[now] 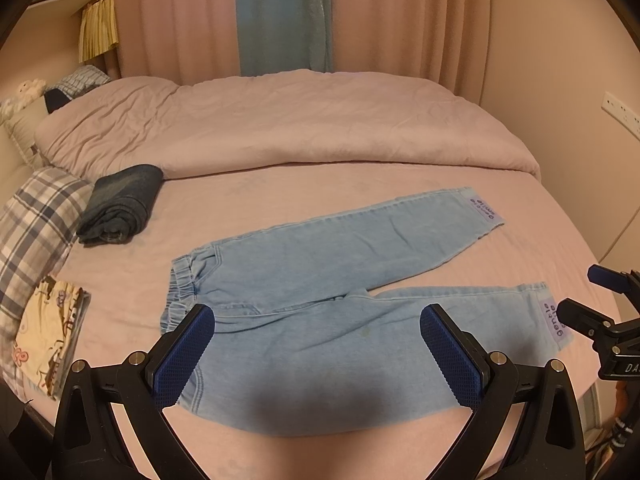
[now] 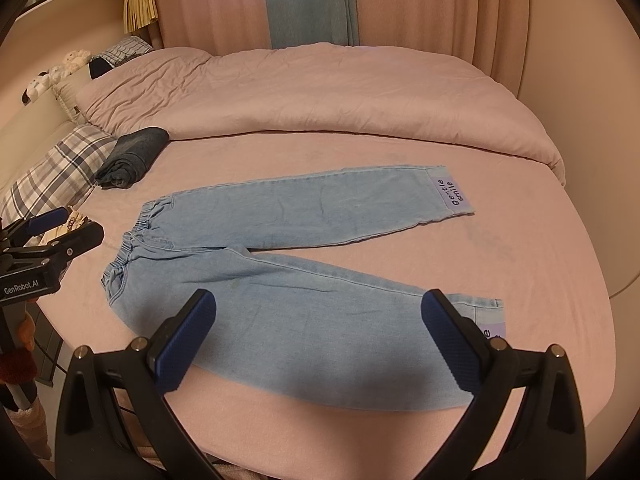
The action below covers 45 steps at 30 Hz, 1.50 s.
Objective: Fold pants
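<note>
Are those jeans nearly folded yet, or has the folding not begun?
Done: the light blue jeans lie spread flat on the pink bed, legs apart in a V. In hand: nothing; the left claw and right claw hover open above them. Left: every fold.

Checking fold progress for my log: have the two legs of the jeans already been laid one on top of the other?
No, the jeans lie flat on the bed with both legs spread apart in a V.
</note>
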Tool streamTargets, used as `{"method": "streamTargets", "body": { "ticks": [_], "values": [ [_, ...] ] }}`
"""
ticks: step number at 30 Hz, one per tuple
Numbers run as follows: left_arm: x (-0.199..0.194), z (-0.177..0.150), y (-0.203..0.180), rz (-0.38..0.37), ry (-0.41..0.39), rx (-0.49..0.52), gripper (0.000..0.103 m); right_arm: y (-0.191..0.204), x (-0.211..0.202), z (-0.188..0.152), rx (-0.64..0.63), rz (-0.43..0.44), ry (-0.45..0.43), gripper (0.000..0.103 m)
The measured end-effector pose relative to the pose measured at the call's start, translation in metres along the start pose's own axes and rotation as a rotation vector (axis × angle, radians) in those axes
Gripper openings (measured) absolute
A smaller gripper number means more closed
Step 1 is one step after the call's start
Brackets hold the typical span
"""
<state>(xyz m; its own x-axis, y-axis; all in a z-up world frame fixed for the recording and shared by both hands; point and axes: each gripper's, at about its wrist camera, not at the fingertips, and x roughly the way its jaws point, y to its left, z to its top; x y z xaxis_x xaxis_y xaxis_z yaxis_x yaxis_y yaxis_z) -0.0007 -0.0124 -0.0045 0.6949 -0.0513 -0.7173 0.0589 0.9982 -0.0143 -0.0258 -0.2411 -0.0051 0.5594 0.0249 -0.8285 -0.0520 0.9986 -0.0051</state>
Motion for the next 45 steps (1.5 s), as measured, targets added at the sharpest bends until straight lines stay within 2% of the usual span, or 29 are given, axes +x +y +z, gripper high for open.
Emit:
{"method": "streamTargets", "body": {
  "ticks": [20,26,29,31,34,38,43,45],
  "values": [
    [0.001,-0.001,-0.003,-0.01,0.008,0.011,0.102,0.002,0.002,-0.002,0.002,0.002,0.008,0.103],
    [0.012,-0.004,0.001,-0.043,0.032,0.008,0.102,0.001,0.01,-0.005,0.006,0.002,0.027,0.103],
    [0.022,-0.008,0.007,-0.083,0.035,0.009,0.102,0.002,0.018,-0.007,0.003,0.01,0.042,0.103],
    [0.033,-0.012,0.017,-0.122,0.046,-0.005,0.102,0.003,0.023,-0.007,0.0,0.029,0.053,0.103],
    [0.055,-0.018,0.036,-0.132,0.095,-0.031,0.102,0.007,0.038,-0.01,-0.013,0.082,0.077,0.103],
    [0.079,-0.025,0.068,-0.075,0.133,-0.061,0.102,0.017,0.067,-0.012,-0.051,0.097,0.128,0.103],
    [0.11,-0.022,0.118,0.007,0.142,-0.105,0.102,0.025,0.104,-0.004,-0.071,0.135,0.174,0.103],
    [0.129,-0.017,0.139,-0.002,0.159,-0.144,0.102,0.029,0.123,0.005,-0.085,0.155,0.186,0.103]
  ]
}}
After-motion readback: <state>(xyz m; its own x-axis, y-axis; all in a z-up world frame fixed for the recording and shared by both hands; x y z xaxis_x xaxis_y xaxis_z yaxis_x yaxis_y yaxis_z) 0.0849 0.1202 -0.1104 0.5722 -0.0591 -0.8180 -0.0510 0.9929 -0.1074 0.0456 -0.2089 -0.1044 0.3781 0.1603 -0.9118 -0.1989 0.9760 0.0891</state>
